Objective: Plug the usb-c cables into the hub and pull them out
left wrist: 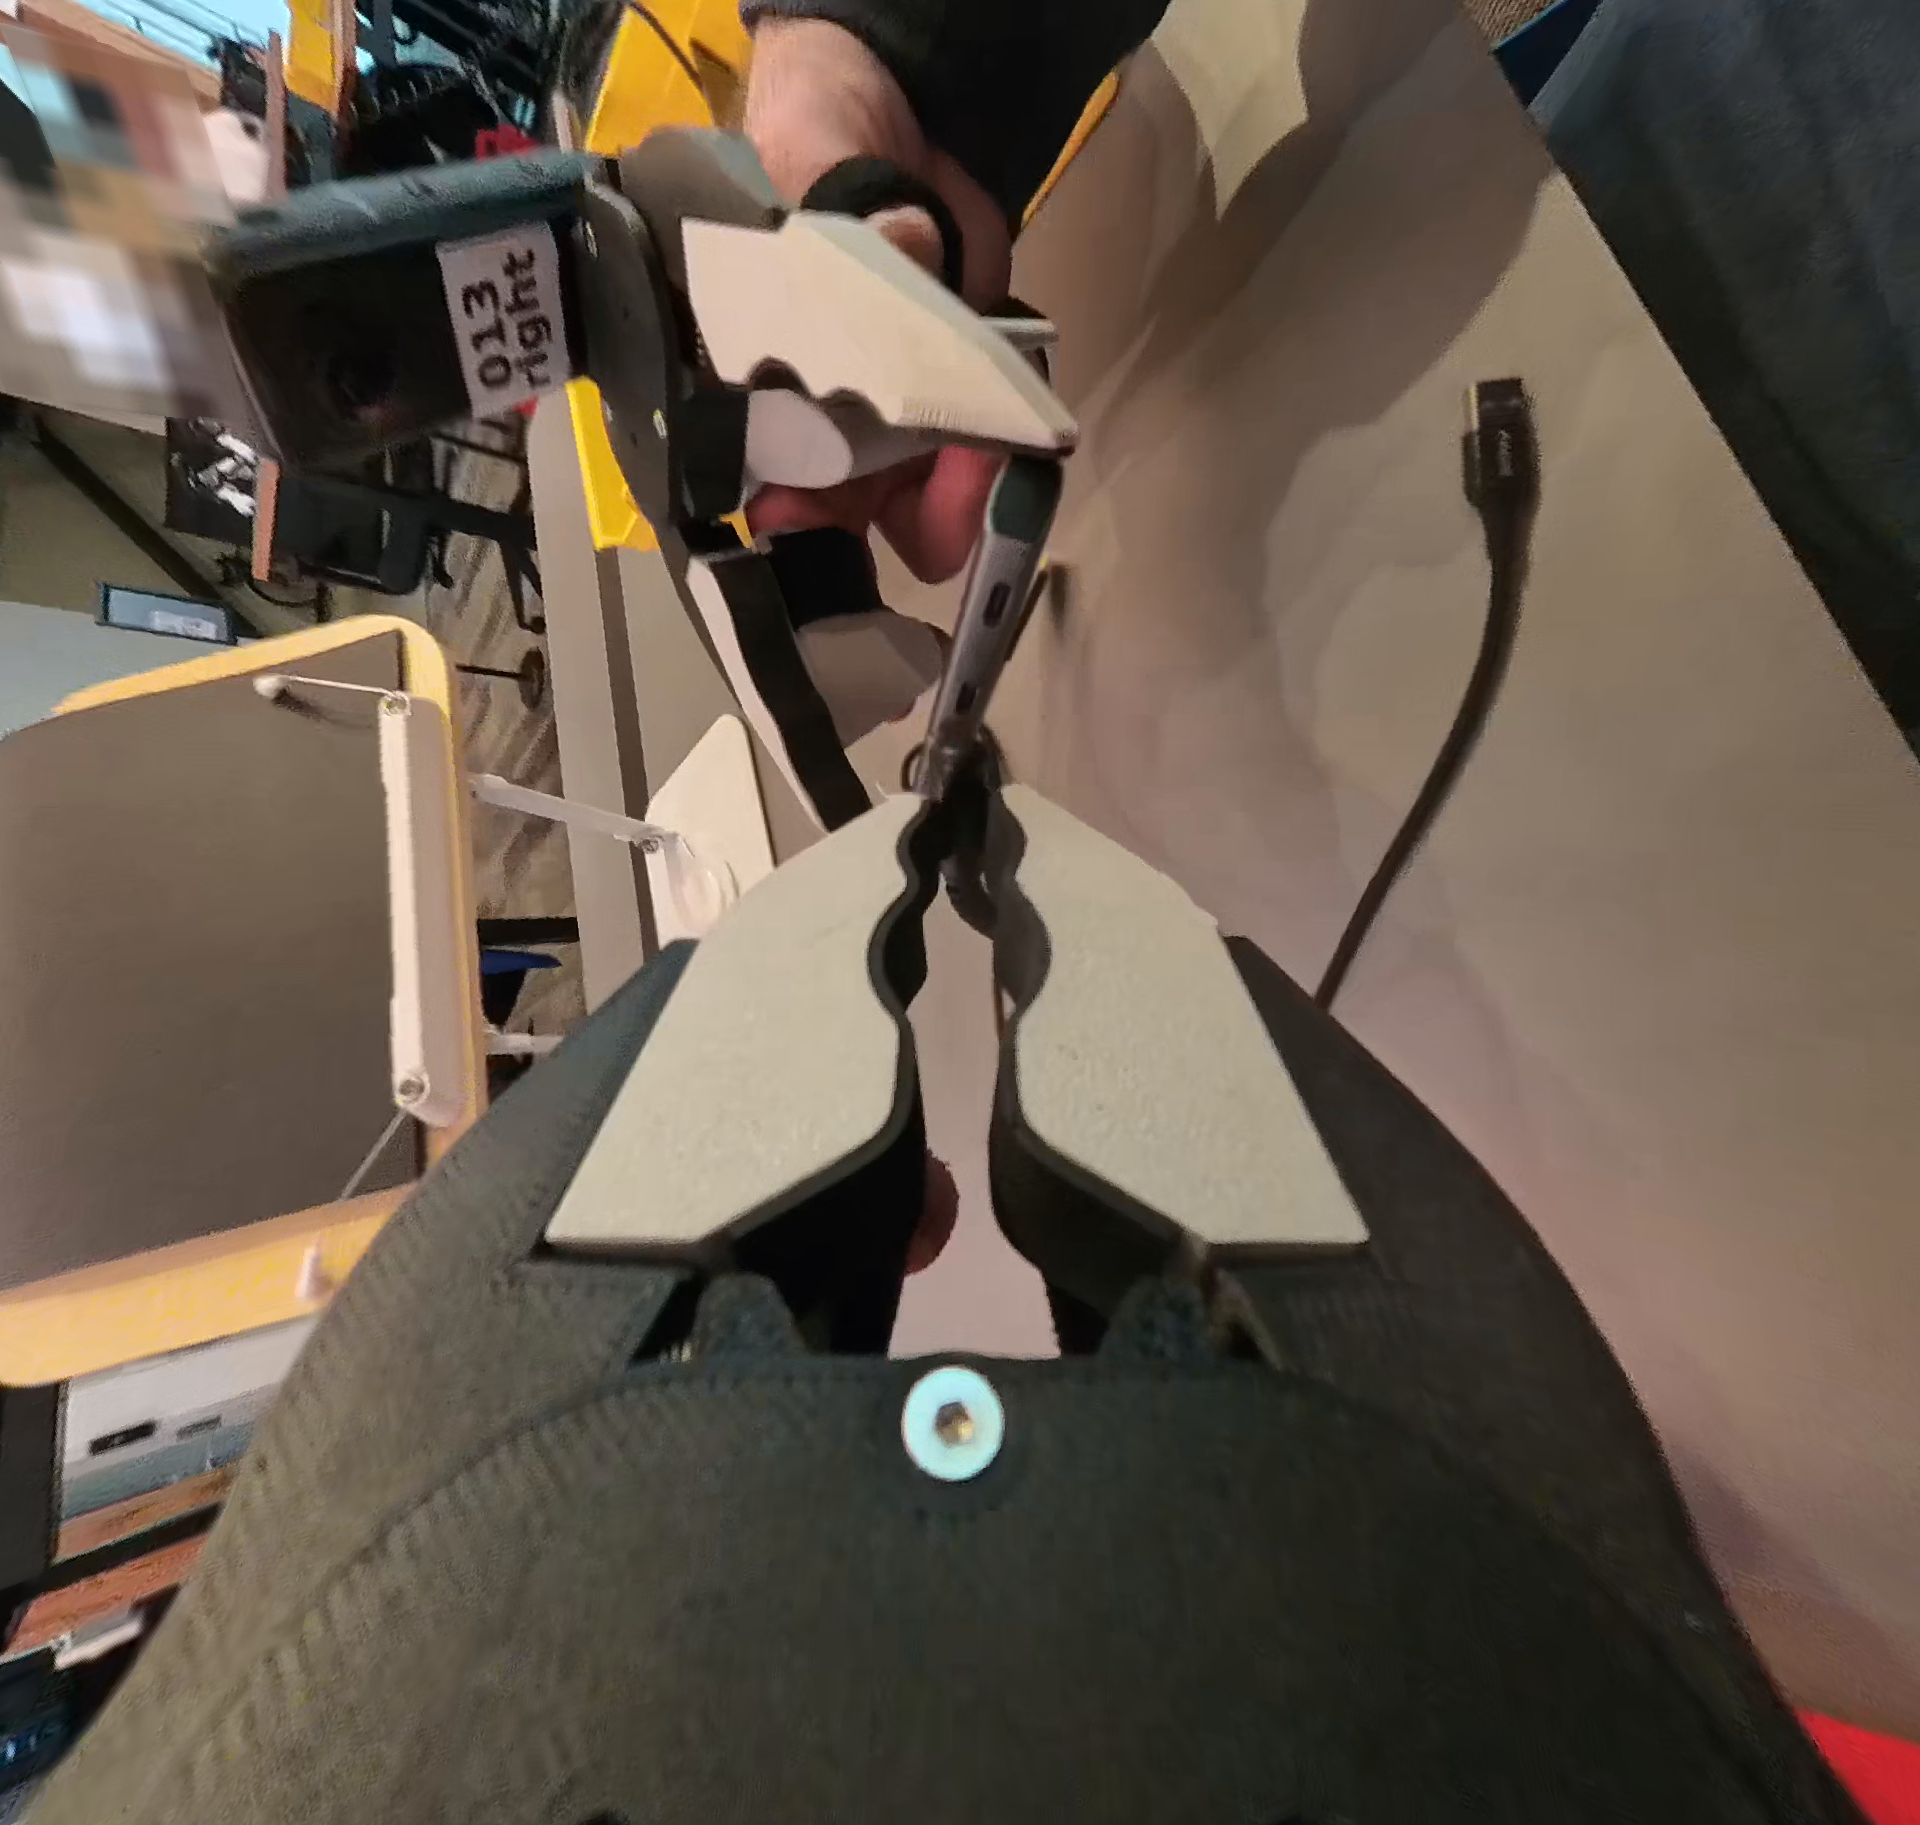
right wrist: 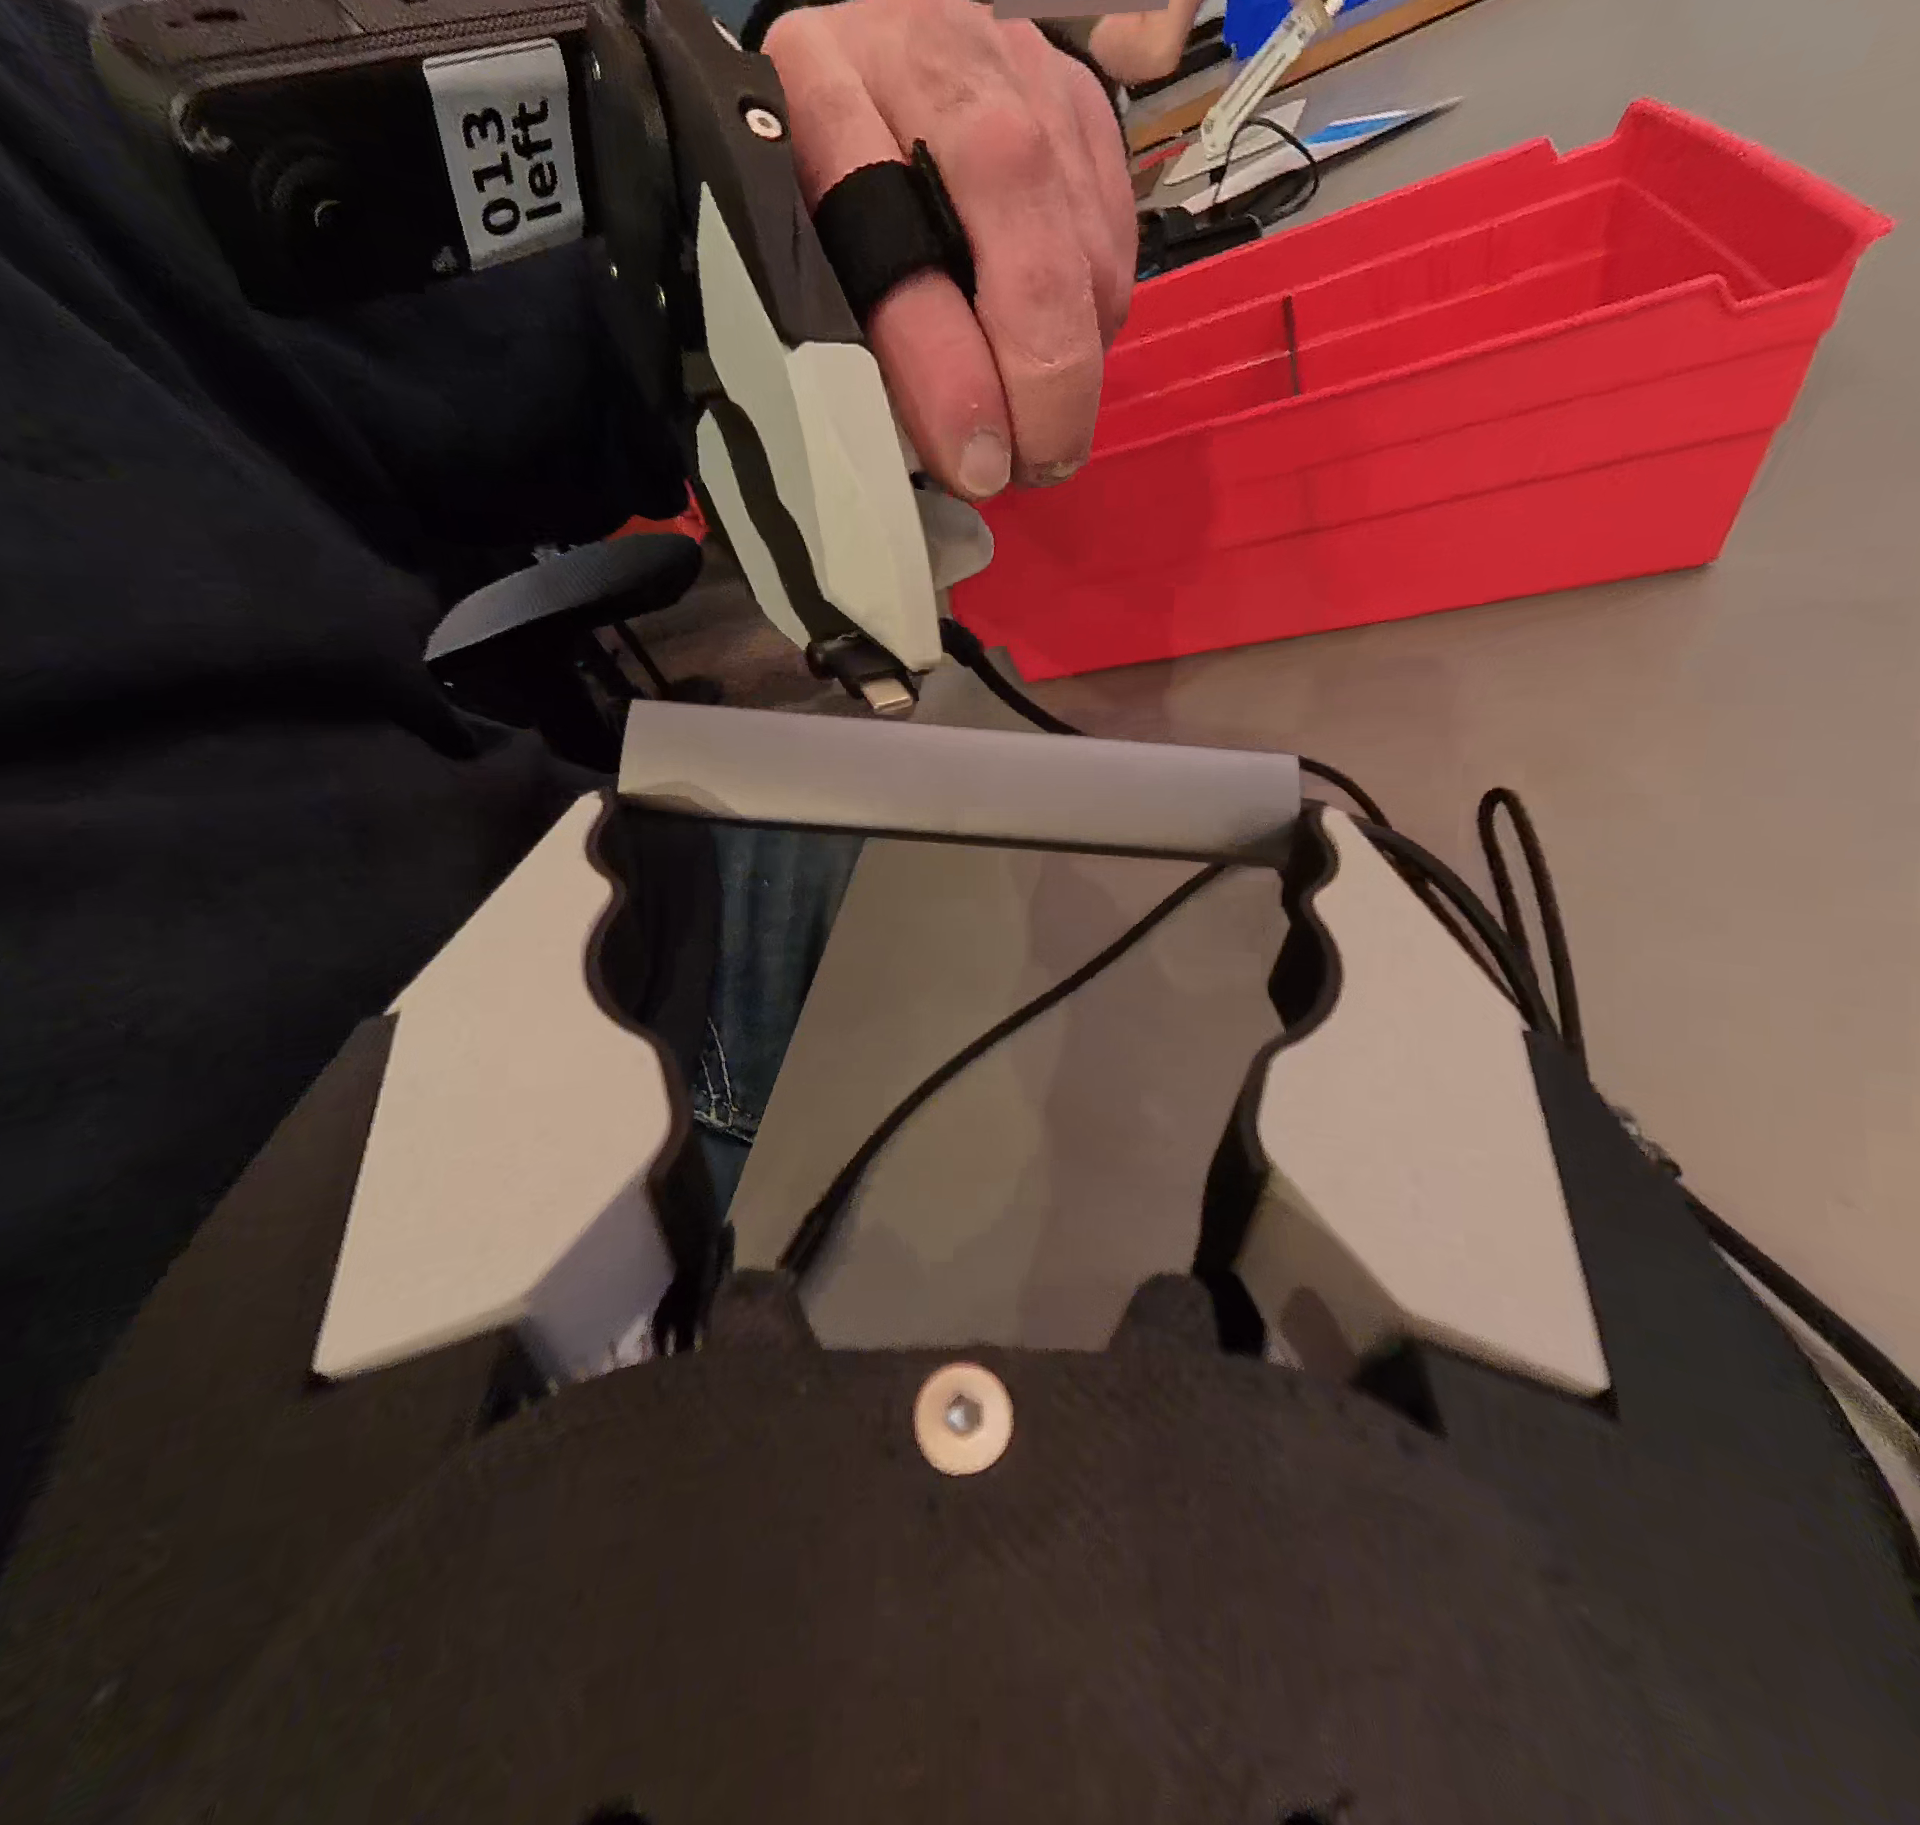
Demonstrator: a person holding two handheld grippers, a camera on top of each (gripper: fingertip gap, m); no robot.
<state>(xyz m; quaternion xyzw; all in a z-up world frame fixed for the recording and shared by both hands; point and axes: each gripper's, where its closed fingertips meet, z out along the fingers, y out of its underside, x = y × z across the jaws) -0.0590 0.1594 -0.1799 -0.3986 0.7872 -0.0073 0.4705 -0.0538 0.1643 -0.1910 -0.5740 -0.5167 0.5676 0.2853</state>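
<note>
The grey hub [right wrist: 956, 783] was held aloft, clamped end to end by the right gripper [right wrist: 951, 830]. The USB-C plug [right wrist: 883, 692], pinched in the left gripper [right wrist: 868, 658], sat unseated at the hub's 11 o'clock edge. A second cable [left wrist: 1455, 674] lay untouched on the table [left wrist: 1662, 944] at 3 o'clock; insertion and removal were judged outstanding.

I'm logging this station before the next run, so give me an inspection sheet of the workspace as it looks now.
Surface: grey table, bare around the work.
Job's things: grey hub held off the table; plug just short of it, not inserted.
Clutter: red bin, nothing seen inside.
Grippers: right gripper clamps the hub's ends; left gripper shut on the plug.
Cables: spare cable lying loose; cable loop by the hub.
Surroundings: yellow-edged chair, office clutter.
</note>
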